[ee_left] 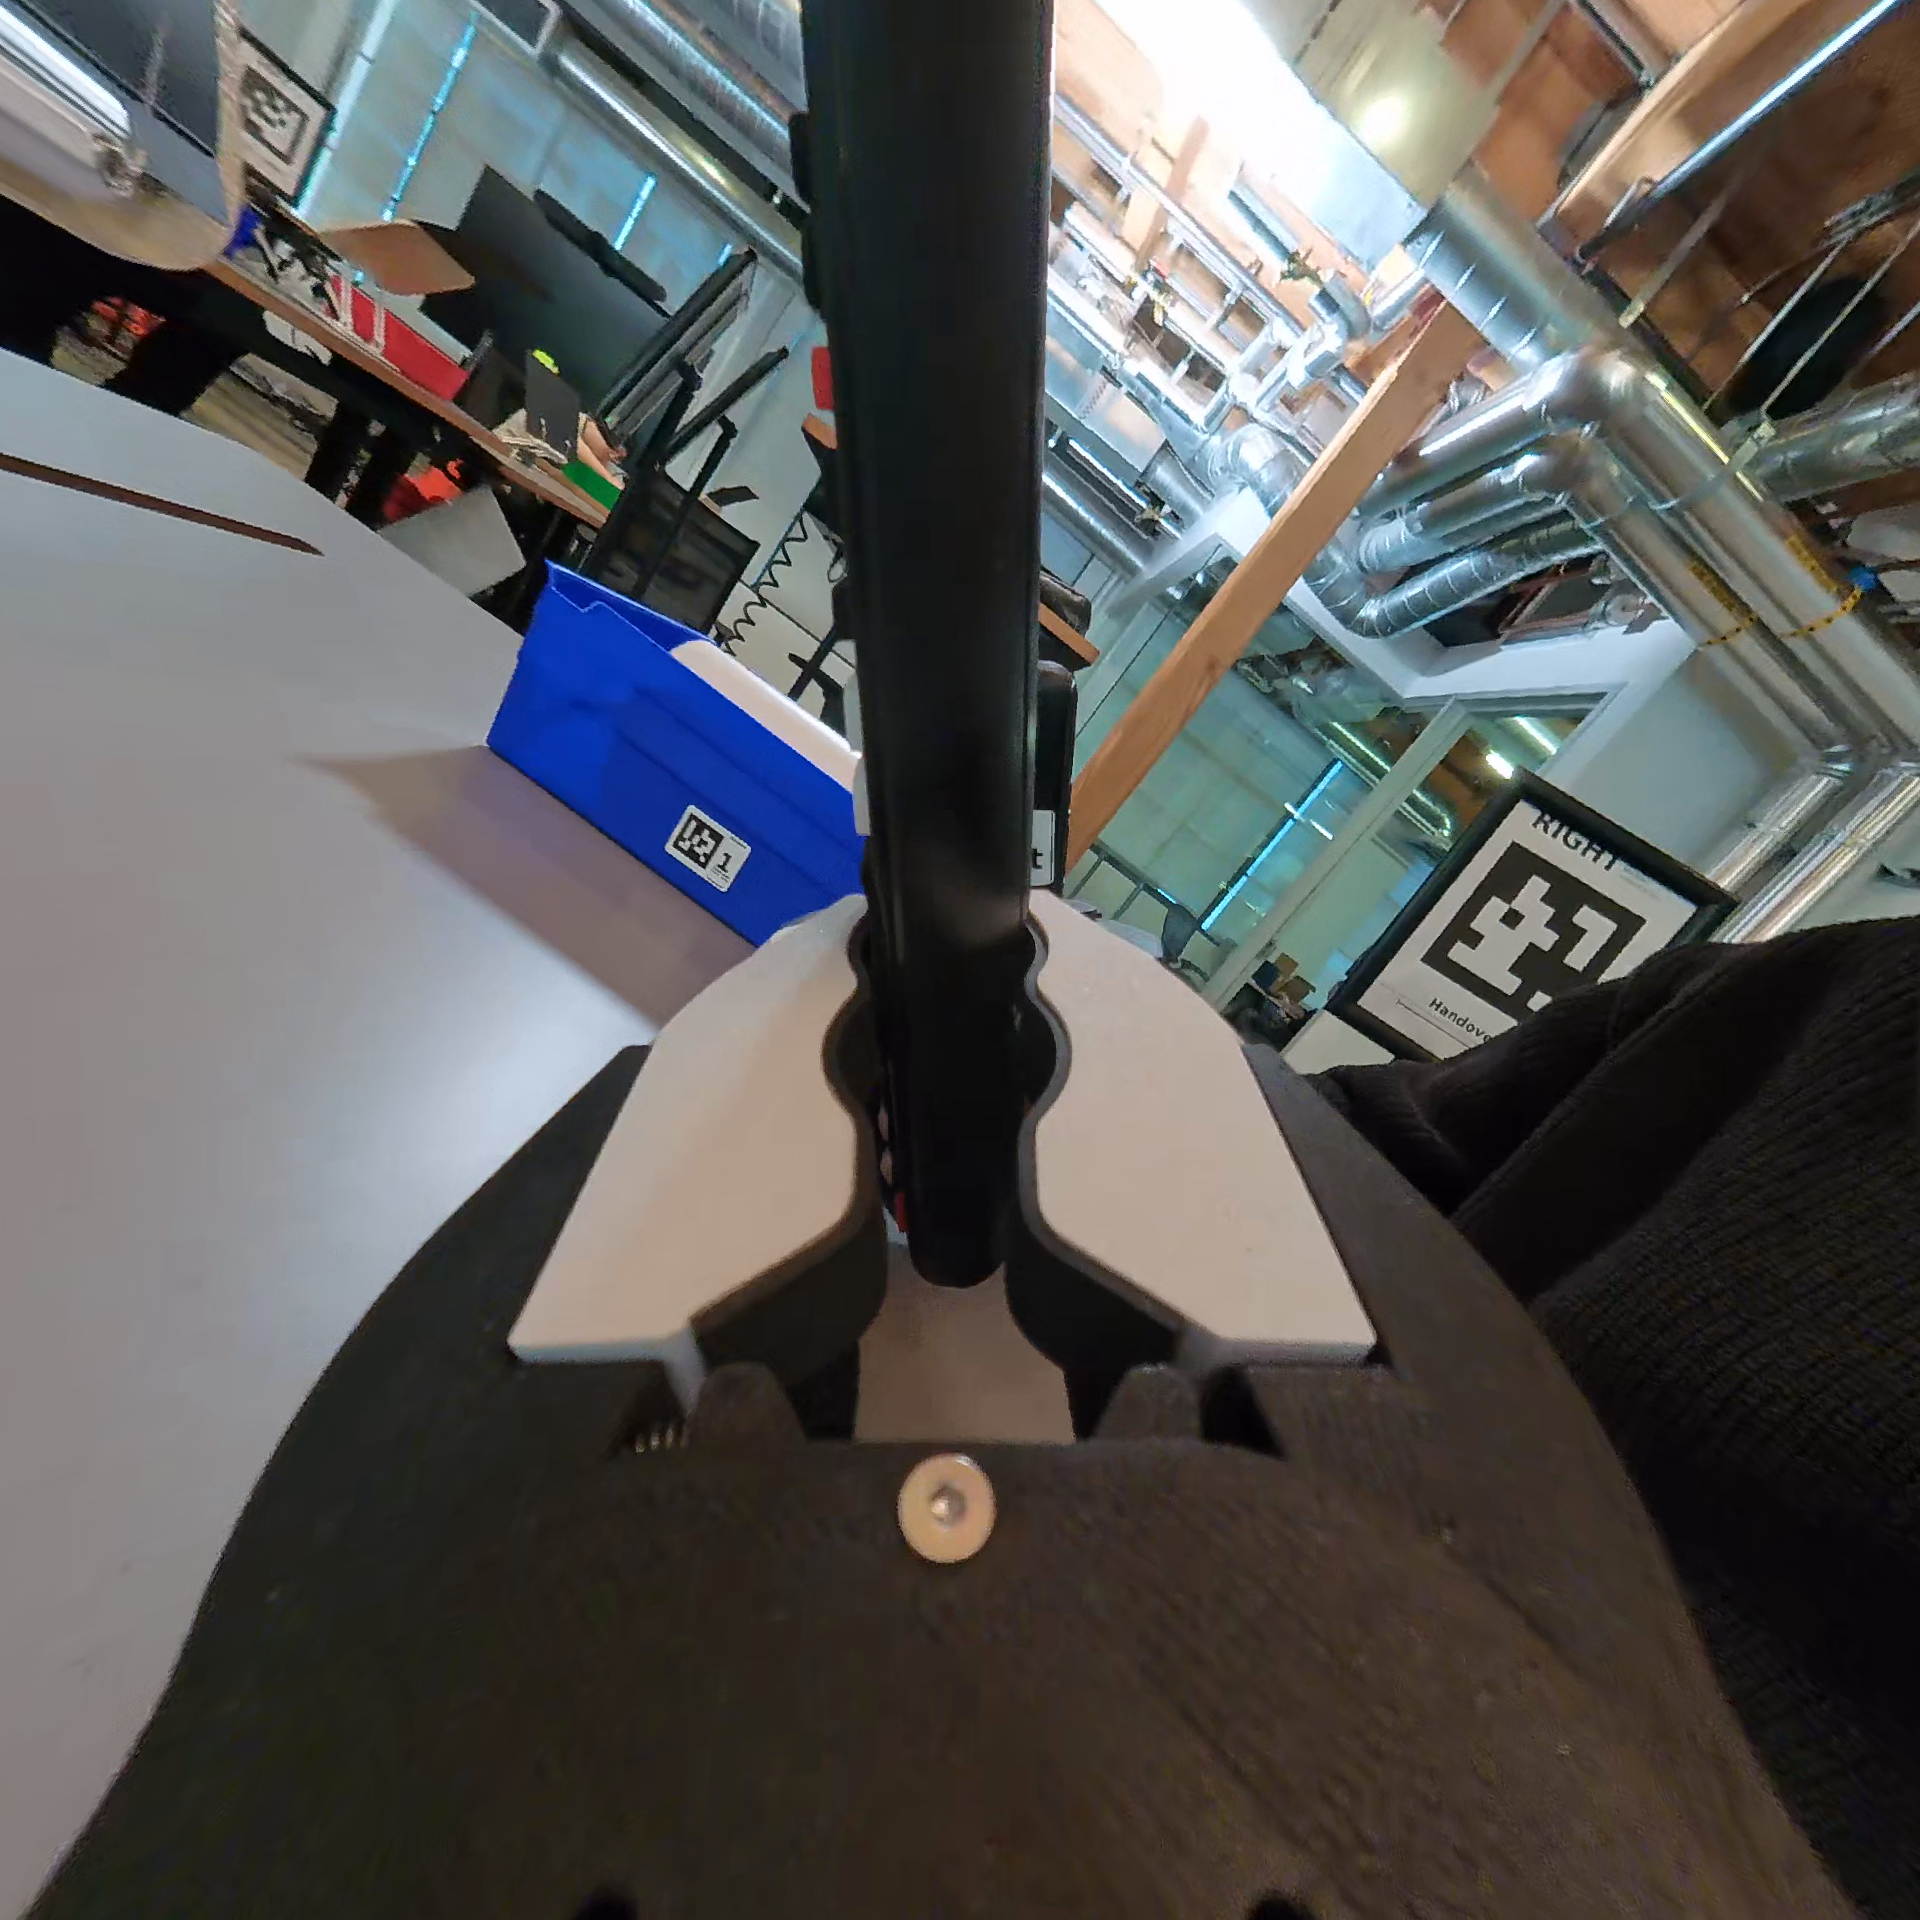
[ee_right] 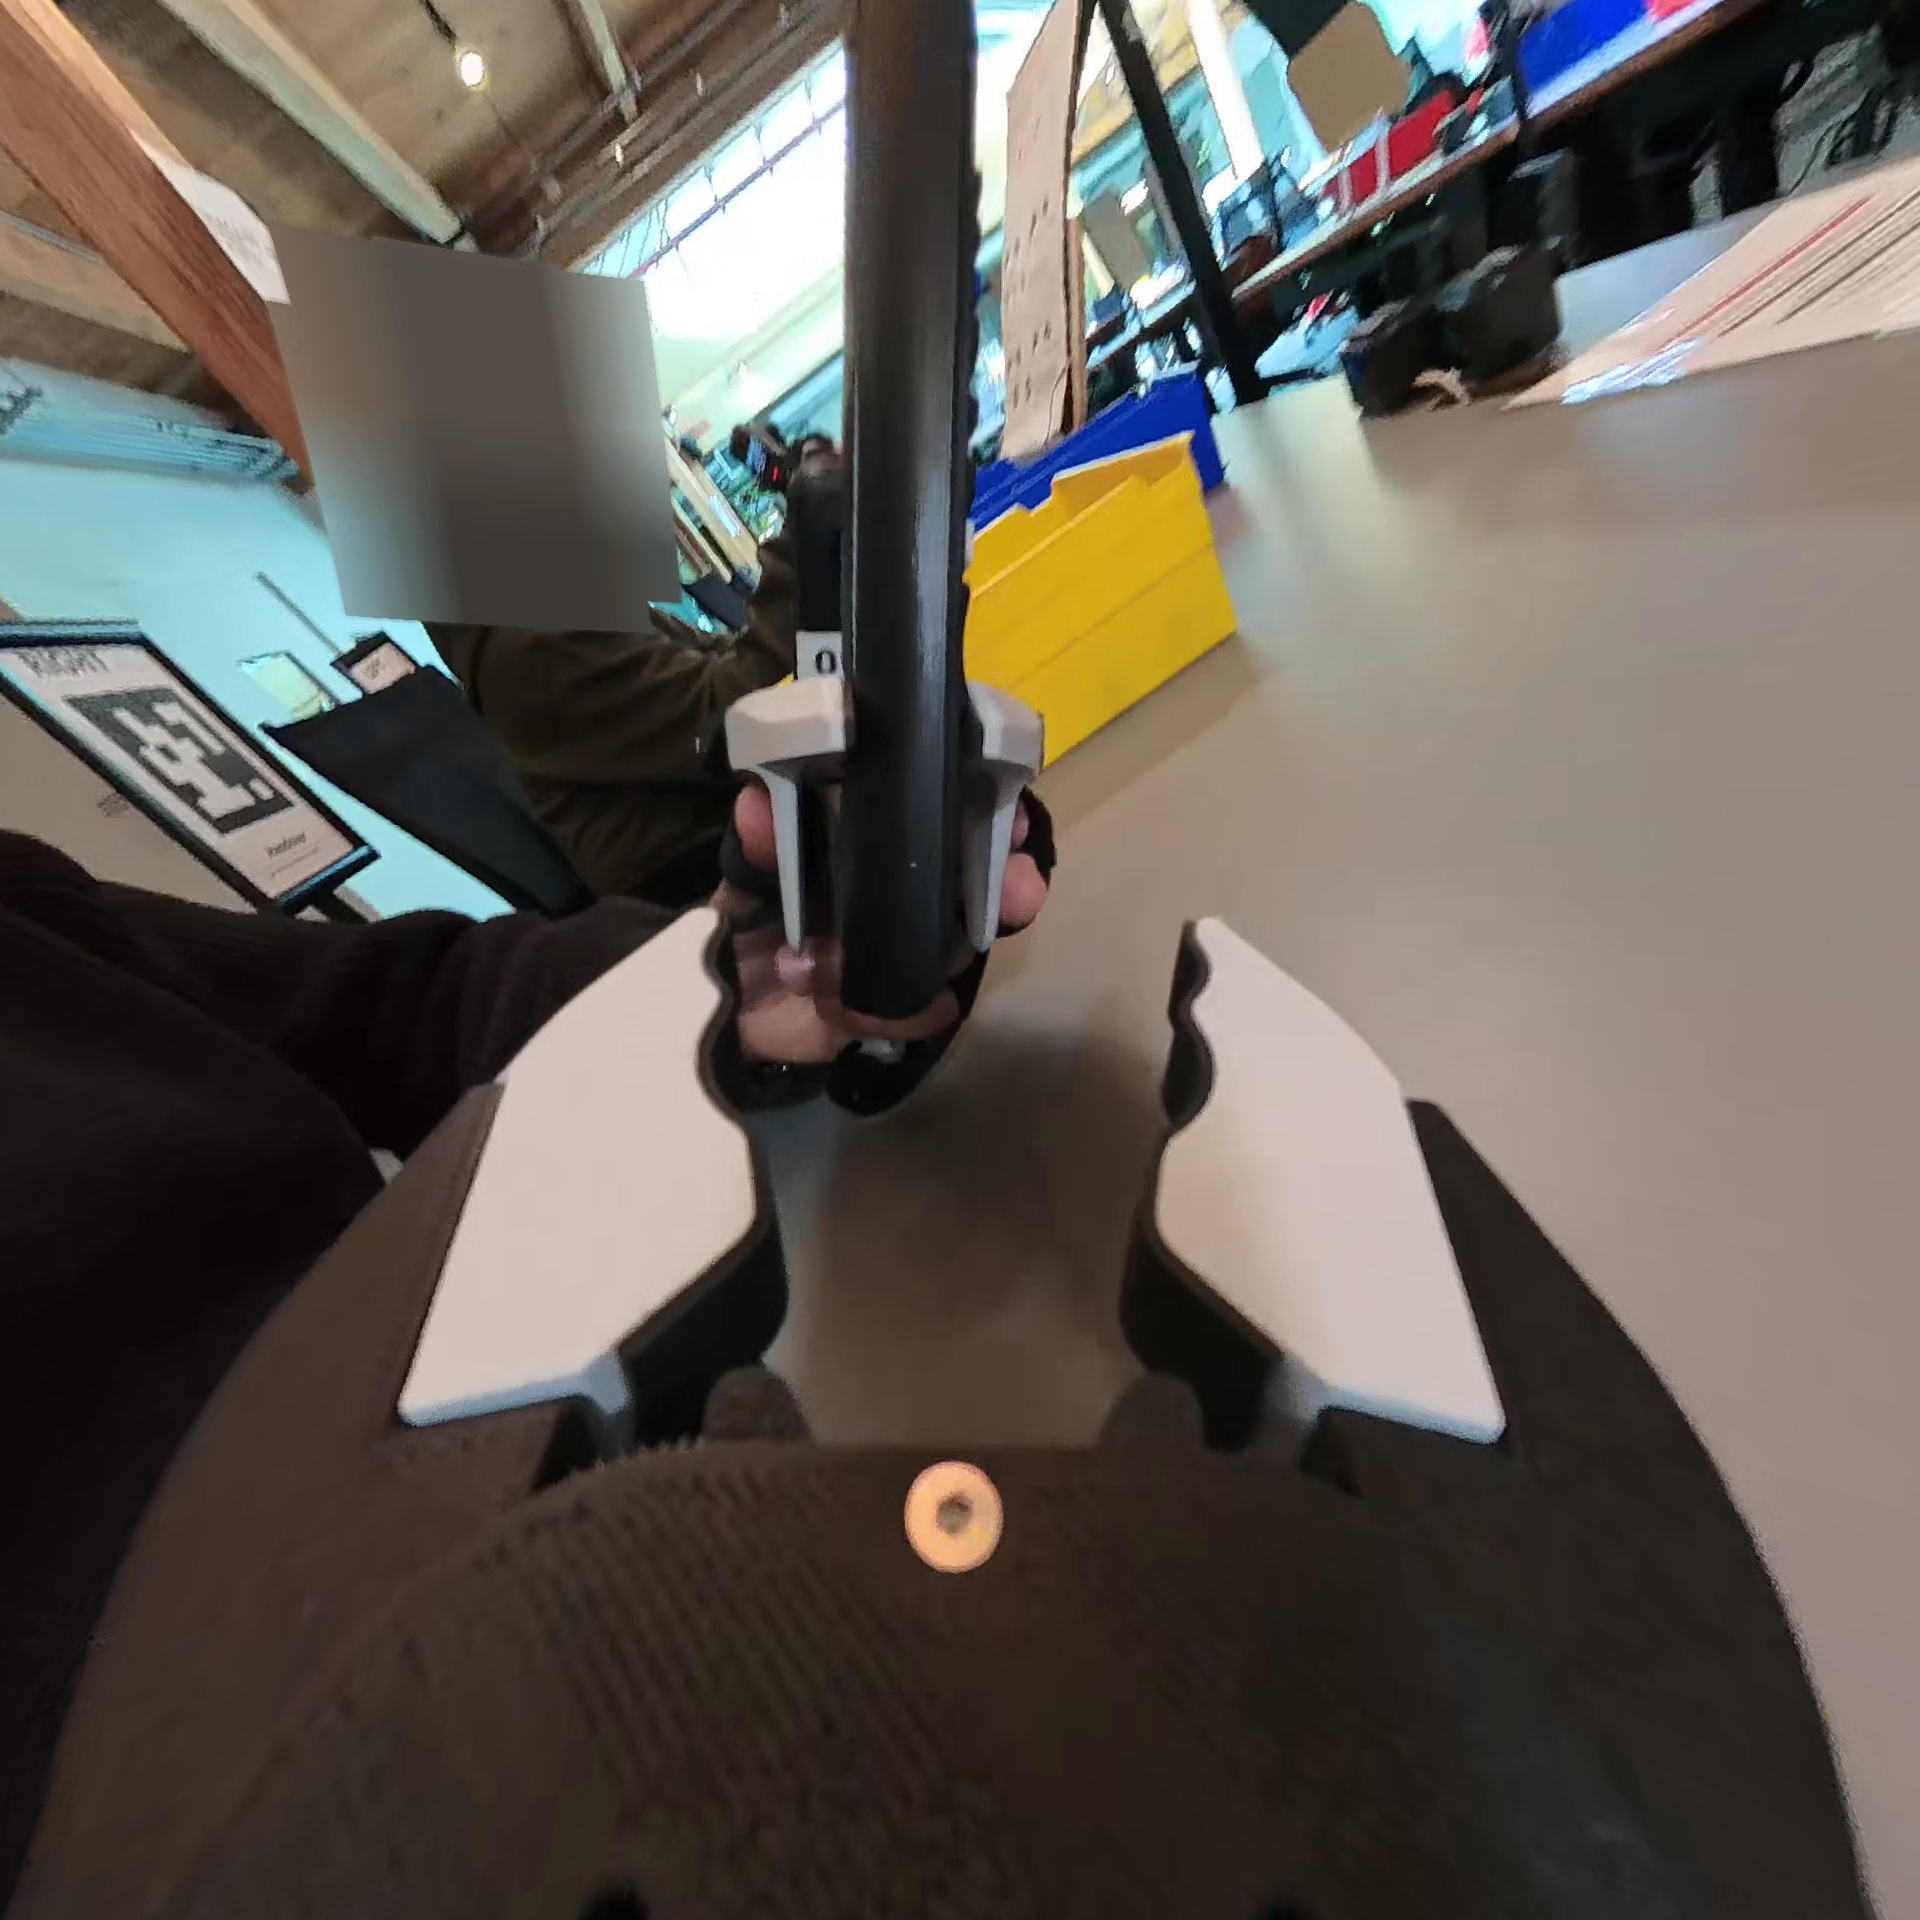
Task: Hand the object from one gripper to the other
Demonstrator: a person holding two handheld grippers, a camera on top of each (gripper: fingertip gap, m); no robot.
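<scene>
A blue bin (ee_left: pixel 665 769) and a yellow bin (ee_right: pixel 1112 592) sit on the grey table (ee_right: pixel 1558 779).

Each gripper, left gripper (ee_left: pixel 943 1039) and right gripper (ee_right: pixel 951 1049), had a black, ribbed, printed body, one silver countersunk screw (ee_left: pixel 945 1536) on its centreline, and two light grey fingers (ee_left: pixel 727 1164) whose inner faces carried black, wavy-edged pads (ee_right: pixel 1179 1049). The person wore a black knitted sleeve (ee_left: pixel 1704 1247) and a black fingerless glove (ee_right: pixel 748 862).

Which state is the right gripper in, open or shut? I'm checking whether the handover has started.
Open. The right gripper shows a wide gap between its fingers, holding nothing; the black bar sits clamped in the left gripper.
</scene>
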